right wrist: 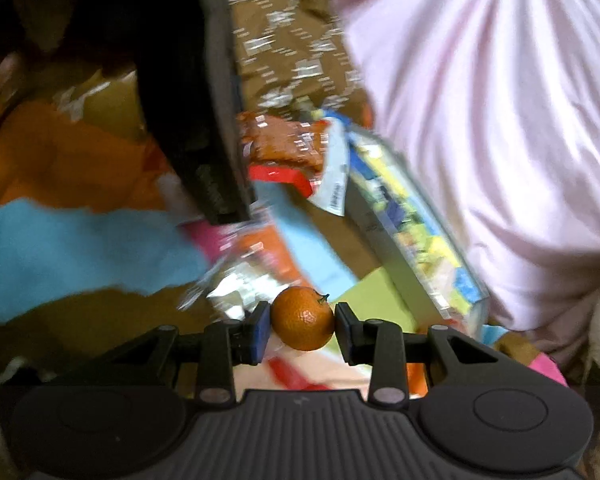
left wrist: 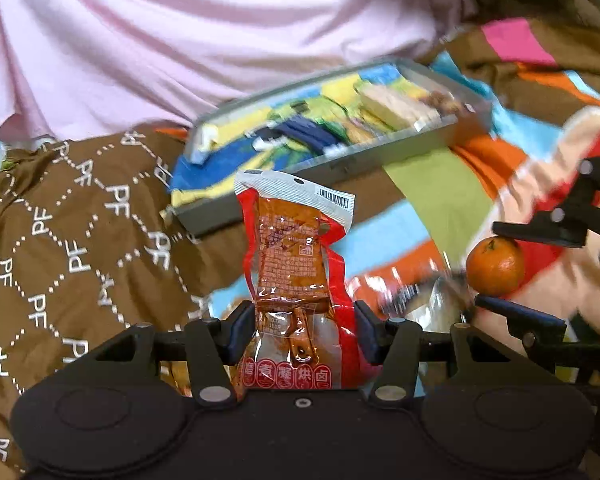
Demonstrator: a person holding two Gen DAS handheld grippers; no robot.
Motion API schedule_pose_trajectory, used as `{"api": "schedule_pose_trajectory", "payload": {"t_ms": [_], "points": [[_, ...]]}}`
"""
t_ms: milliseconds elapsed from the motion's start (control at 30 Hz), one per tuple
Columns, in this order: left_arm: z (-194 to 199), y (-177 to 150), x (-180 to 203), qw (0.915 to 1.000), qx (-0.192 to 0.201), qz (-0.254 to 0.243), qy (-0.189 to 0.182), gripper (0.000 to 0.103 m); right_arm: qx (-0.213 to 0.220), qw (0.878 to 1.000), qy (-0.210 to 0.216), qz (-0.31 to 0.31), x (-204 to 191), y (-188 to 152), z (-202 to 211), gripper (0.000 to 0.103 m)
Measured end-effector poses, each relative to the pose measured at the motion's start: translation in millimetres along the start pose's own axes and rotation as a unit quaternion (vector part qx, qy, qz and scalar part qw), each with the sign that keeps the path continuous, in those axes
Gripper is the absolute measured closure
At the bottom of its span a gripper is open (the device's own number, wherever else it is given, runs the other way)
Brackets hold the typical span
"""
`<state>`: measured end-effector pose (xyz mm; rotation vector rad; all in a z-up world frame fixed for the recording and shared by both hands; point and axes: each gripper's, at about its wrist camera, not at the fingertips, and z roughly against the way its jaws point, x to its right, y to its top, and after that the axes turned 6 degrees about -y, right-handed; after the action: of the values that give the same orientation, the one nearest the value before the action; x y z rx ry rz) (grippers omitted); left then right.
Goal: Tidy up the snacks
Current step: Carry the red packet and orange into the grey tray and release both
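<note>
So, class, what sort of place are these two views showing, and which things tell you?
Probably a bed or sofa at home, not a kitchen: a colourful patchwork blanket covers the surface, a grey tray of snacks sits on it, and a person in a pink shirt sits close behind.

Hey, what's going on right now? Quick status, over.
Left gripper shut on red snack packet. Right gripper shut on mandarin. Grey tray ahead, already holding snacks. Nothing blocking, over.

Under your work lies a patchwork bedspread (left wrist: 428, 184) of blue, orange and green; on it rest a grey snack-filled tray (left wrist: 416, 148) and a blurred silvery packet (right wrist: 236, 292).
</note>
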<state>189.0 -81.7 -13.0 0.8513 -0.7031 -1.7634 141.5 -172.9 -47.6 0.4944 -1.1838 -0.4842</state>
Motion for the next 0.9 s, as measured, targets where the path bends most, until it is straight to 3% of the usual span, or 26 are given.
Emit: {"api": "schedule_pose_trajectory", "payload": {"t_ms": [167,467,667,900], "points": [[-8,30,-9,0.9985,0.030,0.045,0.010,0.048,0.011,0.995,-0.052,-0.080,27,2,-17,0.065],[-38,92,-16,0.9936,0.093,0.058,0.027,0.048,0.033,0.977,-0.128,-0.165,72,-1,-52,0.064],[-69,119,-22,0.9916,0.091,0.086,0.034,0.047,0.038,0.965,-0.136,-0.220,97,-1,-77,0.064],[-105,128,-28,0.9906,0.068,0.110,0.044,0.047,0.036,0.963,-0.111,-0.245,97,-2,-105,0.064]]}}
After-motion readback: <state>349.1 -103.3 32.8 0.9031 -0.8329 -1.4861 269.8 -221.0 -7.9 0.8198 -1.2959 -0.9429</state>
